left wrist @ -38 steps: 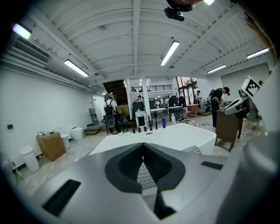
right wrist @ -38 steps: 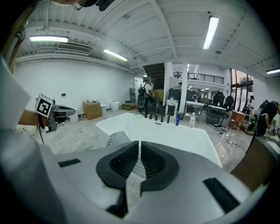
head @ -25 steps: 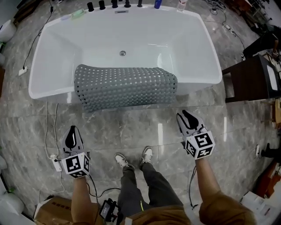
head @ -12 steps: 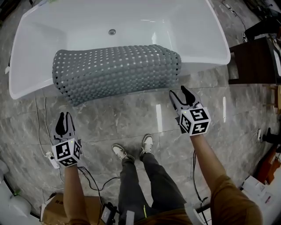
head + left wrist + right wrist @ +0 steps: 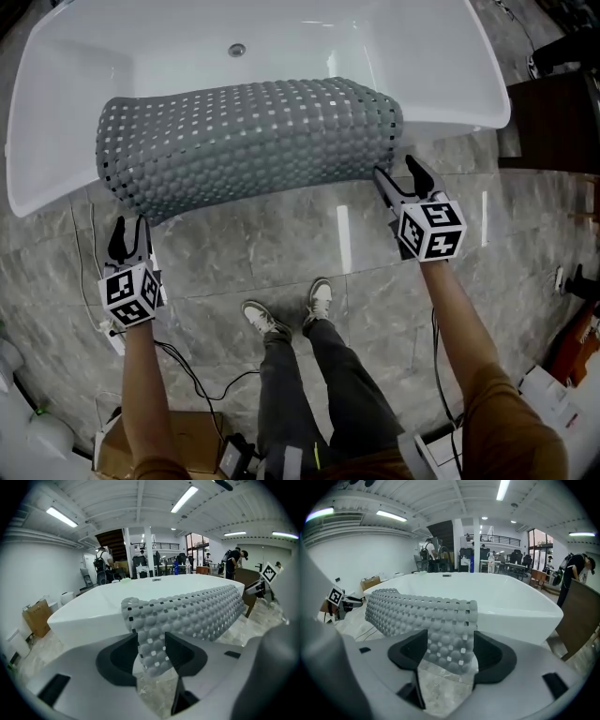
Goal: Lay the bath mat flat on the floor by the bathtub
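Grey marble floor (image 5: 281,248) beside white bathtub (image 5: 309,42)

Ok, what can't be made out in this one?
- Bathtub far end: cut off by the head view's top edge.
- Near rim beneath the bath mat: covered by it in all views.
- People in the background: too small and distant in both gripper views.

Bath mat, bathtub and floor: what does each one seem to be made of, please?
Bath mat: probably soft rubber or PVC, matte grey; it drapes over the tub's rim and has moulded bumps and square holes.
Bathtub: glossy white, likely acrylic or enamel; smooth with bright reflections.
Floor: polished grey tiles, marble or marble-look; veins, joint lines, light streaks.
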The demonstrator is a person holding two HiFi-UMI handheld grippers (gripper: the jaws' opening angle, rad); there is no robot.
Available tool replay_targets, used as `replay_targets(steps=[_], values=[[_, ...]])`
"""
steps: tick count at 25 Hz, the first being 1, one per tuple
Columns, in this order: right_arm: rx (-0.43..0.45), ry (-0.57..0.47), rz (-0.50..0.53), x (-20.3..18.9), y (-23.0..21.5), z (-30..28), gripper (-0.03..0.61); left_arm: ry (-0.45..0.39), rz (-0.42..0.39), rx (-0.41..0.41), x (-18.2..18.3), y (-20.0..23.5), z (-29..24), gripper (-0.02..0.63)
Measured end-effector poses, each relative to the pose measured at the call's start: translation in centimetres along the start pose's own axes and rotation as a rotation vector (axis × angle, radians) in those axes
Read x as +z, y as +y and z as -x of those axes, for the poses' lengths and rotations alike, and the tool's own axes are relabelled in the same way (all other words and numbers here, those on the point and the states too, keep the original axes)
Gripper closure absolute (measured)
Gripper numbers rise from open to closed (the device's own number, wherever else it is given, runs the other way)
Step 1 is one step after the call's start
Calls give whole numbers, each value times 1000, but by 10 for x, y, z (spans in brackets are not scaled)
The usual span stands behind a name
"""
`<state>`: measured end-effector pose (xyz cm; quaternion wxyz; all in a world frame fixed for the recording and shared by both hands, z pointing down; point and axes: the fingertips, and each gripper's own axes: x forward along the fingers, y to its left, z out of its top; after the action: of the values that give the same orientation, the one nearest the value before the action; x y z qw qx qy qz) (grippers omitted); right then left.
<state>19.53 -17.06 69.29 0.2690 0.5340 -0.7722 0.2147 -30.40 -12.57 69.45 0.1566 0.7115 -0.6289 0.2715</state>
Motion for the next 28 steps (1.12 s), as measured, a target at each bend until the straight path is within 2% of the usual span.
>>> replay_targets(steps=[5, 9, 12, 13, 15, 16, 24, 28], values=[[16, -12, -4, -5, -5, -18, 240, -18, 57, 1, -7, 7, -15, 396], [23, -28, -10, -10, -12, -26, 207, -34, 89, -44, -14, 0, -26, 284], [32, -11, 4, -18, -11, -42, 192, -38, 122, -95, -22, -3, -38, 227], [36, -5, 11, -21, -9, -47, 185, -30, 129, -124, -26, -5, -43, 203], [44, -5, 8, -21, -6, -55, 167, -12, 138, -183, -31, -10, -52, 95], [48, -6, -1, -20, -5, -59, 152, -7, 140, -201, -32, -12, -56, 62], [57, 16, 2, -32, -2, -78, 146, -19, 210, -249, -33, -13, -79, 49], [68, 38, 34, -34, 0, -79, 146, 1, 213, -226, -35, -11, -84, 52]])
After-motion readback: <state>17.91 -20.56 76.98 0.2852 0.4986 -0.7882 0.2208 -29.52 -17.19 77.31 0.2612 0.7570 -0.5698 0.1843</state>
